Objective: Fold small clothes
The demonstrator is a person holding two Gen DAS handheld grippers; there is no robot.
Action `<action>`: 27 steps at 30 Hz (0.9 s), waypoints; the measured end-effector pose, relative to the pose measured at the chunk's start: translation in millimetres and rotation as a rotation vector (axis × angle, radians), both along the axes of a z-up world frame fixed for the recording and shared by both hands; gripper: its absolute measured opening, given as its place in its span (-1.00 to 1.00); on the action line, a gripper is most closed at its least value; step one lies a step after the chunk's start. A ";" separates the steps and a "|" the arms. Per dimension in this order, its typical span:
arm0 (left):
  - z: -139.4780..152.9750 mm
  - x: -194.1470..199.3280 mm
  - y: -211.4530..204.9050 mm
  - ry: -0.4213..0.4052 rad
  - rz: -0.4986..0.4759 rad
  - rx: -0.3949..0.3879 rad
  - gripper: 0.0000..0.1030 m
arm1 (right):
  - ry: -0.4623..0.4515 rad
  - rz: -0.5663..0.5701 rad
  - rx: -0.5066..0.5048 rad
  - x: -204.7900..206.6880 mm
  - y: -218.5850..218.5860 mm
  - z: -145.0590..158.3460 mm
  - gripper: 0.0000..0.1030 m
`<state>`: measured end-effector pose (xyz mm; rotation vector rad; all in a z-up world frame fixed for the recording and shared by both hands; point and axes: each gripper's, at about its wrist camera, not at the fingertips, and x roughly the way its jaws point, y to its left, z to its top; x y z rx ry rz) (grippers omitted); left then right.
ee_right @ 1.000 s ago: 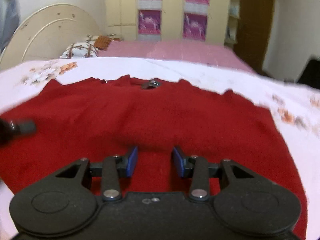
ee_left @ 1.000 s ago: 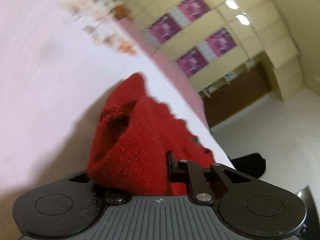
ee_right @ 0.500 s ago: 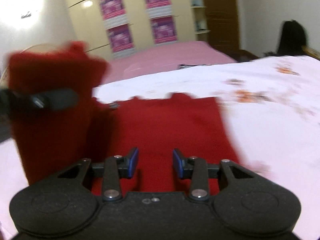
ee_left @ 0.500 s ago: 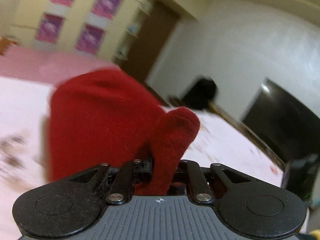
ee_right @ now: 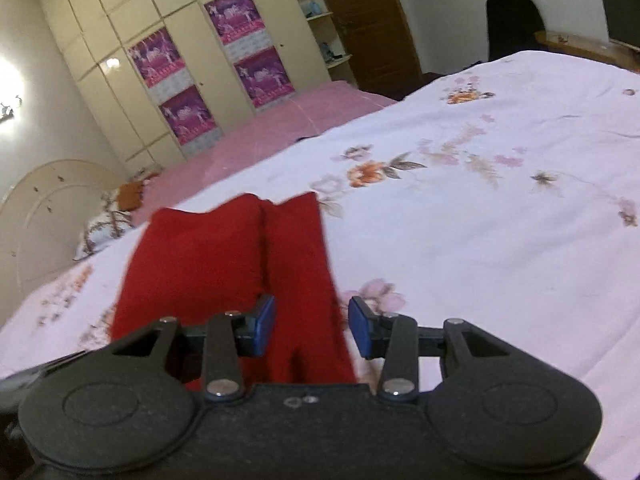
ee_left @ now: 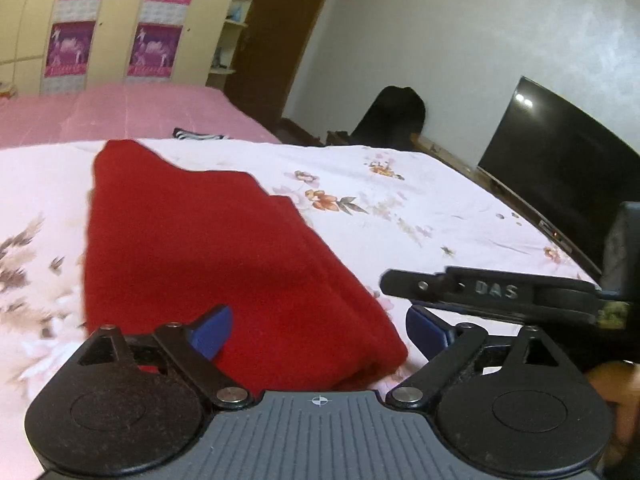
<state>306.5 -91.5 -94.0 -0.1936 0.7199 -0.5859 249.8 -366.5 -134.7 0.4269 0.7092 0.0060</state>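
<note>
A bed (ee_left: 420, 208) covered by a pale sheet printed with flowers fills most of both views, with a pink bedspread (ee_left: 120, 112) beyond it. Behind that stands a cream wardrobe (ee_right: 132, 64) with purple posters on its doors, and a brown door (ee_right: 360, 20) beside open shelves. A dark television (ee_left: 560, 164) sits along the right wall in the left wrist view, with a black shape on a chair near it. A curved headboard (ee_right: 44, 208) and a patterned pillow lie at the bed's left end.

The red knitted garment (ee_left: 208, 264) lies on the flowered sheet, folded over lengthwise into a long strip with layered edges showing along its right side; nothing covers it.

The left gripper (ee_left: 318, 334) hovers over the garment's near end; its jaws have just been opening and stand wide, cloth below them but unpressed. The right gripper (ee_right: 312, 326) is half open above the strip's right edge, its pads not touching the cloth.
</note>
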 end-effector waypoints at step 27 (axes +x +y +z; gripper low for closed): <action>-35.5 68.7 56.4 0.071 0.311 0.003 0.81 | -0.017 0.163 0.187 62.3 42.3 -11.2 -0.66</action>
